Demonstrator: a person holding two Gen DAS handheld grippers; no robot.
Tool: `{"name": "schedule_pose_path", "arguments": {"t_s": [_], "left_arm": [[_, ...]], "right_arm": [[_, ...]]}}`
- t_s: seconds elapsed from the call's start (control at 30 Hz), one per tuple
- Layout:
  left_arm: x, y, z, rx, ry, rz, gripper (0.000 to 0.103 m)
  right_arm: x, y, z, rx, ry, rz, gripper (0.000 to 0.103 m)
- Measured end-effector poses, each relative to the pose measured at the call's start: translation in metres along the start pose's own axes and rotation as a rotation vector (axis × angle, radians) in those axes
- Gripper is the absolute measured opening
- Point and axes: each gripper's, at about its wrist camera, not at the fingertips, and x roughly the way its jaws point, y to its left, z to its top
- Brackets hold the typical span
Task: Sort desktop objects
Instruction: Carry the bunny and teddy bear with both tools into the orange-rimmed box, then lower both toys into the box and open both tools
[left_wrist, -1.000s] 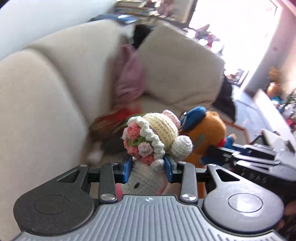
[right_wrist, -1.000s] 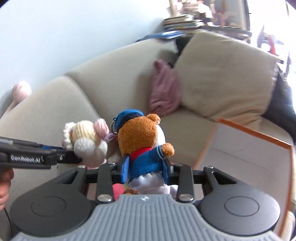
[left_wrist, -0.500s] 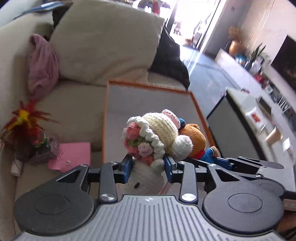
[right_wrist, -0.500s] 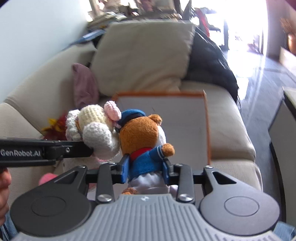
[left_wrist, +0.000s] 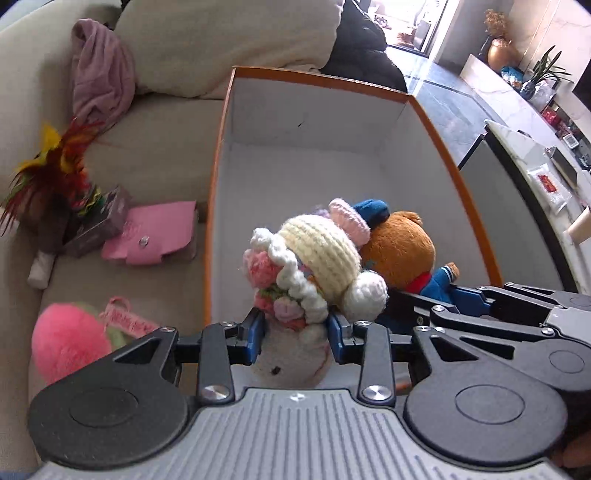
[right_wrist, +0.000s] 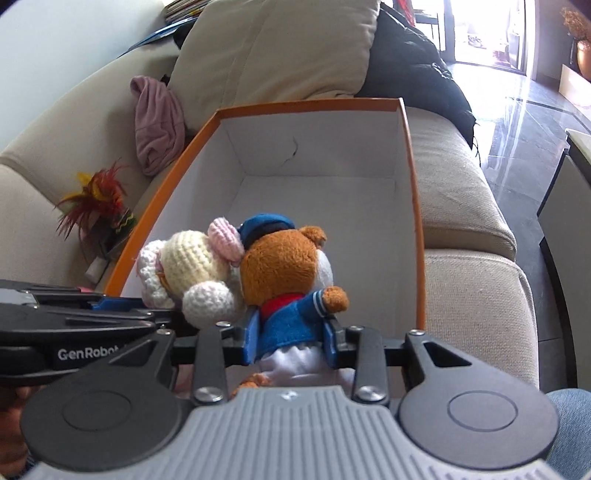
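The cream crocheted doll with the pink flower wreath and white pom-pom ears (left_wrist: 314, 266) is gripped at its white body by the left tongs (left_wrist: 295, 334), and those jaws are closing on it a little more. Beside it, head touching head, the brown plush bear in the blue sailor jacket and blue cap (right_wrist: 288, 280) is pinched at the waist by the right tongs (right_wrist: 291, 341), blue pads pressed into the felt. Both toys are held upright, their long axes running up and away from the tongs, and both are hung over the near end of the white cardboard box with the orange rim (left_wrist: 221, 155), whose floor is seen bare below them. That is the relation on which the next move is judged to turn: the box lies straight under and ahead of both toys, so little more than a lowering and a release should be called for. Soft, squashy fabric is likely to be dropped without bouncing. Outside the box, on the beige sofa seat (left_wrist: 155, 147), a pink snap wallet (left_wrist: 155, 232), a fluffy pink ball (left_wrist: 66, 339) and a red-and-yellow feathered toy (left_wrist: 55, 162) are left to be sorted.
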Motion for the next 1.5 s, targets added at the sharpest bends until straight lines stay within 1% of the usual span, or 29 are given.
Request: {"name": "schedule_pose_path", "arguments": {"t_s": [0.07, 0.1, 0.13, 0.2, 0.4, 0.53, 0.6, 0.63, 0.77, 0.9, 1.03, 1.2, 1.3, 1.43, 1.5], "left_arm": [[-0.004, 0.001, -0.008, -0.006, 0.006, -0.003, 0.036], [-0.006, 0.002, -0.013, -0.009, 0.010, -0.009, 0.031], [-0.008, 0.002, -0.017, -0.015, 0.023, -0.023, 0.028], [-0.012, 0.001, -0.026, -0.016, 0.026, -0.019, 0.027], [-0.021, -0.005, -0.052, 0.001, 0.042, -0.010, 0.027], [-0.027, -0.006, -0.070, -0.010, 0.059, -0.031, 0.026], [-0.027, -0.005, -0.074, -0.020, 0.063, -0.048, 0.025], [-0.027, -0.006, -0.073, -0.016, 0.058, -0.045, 0.025], [-0.028, -0.008, -0.064, -0.005, 0.027, -0.024, 0.025], [-0.024, -0.001, -0.050, -0.038, 0.016, -0.027, 0.024], [-0.018, 0.006, -0.032, -0.070, 0.010, -0.027, 0.024], [-0.011, 0.016, -0.003, -0.133, -0.005, 0.012, 0.024], [-0.006, 0.025, 0.014, -0.197, -0.015, 0.017, 0.024], [0.006, 0.031, 0.034, -0.291, -0.029, 0.043, 0.022], [0.010, 0.030, 0.041, -0.313, -0.053, 0.069, 0.020]], "right_arm": [[-0.004, 0.005, -0.008, -0.020, 0.004, -0.002, 0.036], [-0.006, 0.008, -0.011, -0.041, -0.004, -0.017, 0.036], [-0.009, 0.012, -0.013, -0.060, -0.007, -0.030, 0.036], [-0.012, 0.016, -0.017, -0.078, 0.002, -0.035, 0.036], [-0.026, 0.019, -0.040, -0.097, 0.033, -0.008, 0.036], [-0.037, 0.022, -0.057, -0.125, 0.050, -0.005, 0.036], [-0.040, 0.024, -0.062, -0.141, 0.048, -0.013, 0.036], [-0.040, 0.024, -0.062, -0.147, 0.046, -0.019, 0.036], [-0.038, 0.025, -0.053, -0.138, 0.046, -0.021, 0.036], [-0.035, 0.027, -0.037, -0.140, 0.039, -0.017, 0.035], [-0.025, 0.024, -0.019, -0.113, 0.040, -0.006, 0.035], [-0.009, 0.023, 0.011, -0.082, 0.018, 0.011, 0.035], [0.003, 0.023, 0.030, -0.057, -0.002, 0.018, 0.035], [0.024, 0.018, 0.053, 0.022, -0.006, 0.007, 0.035], [0.036, 0.015, 0.060, 0.059, -0.004, -0.008, 0.035]]}}
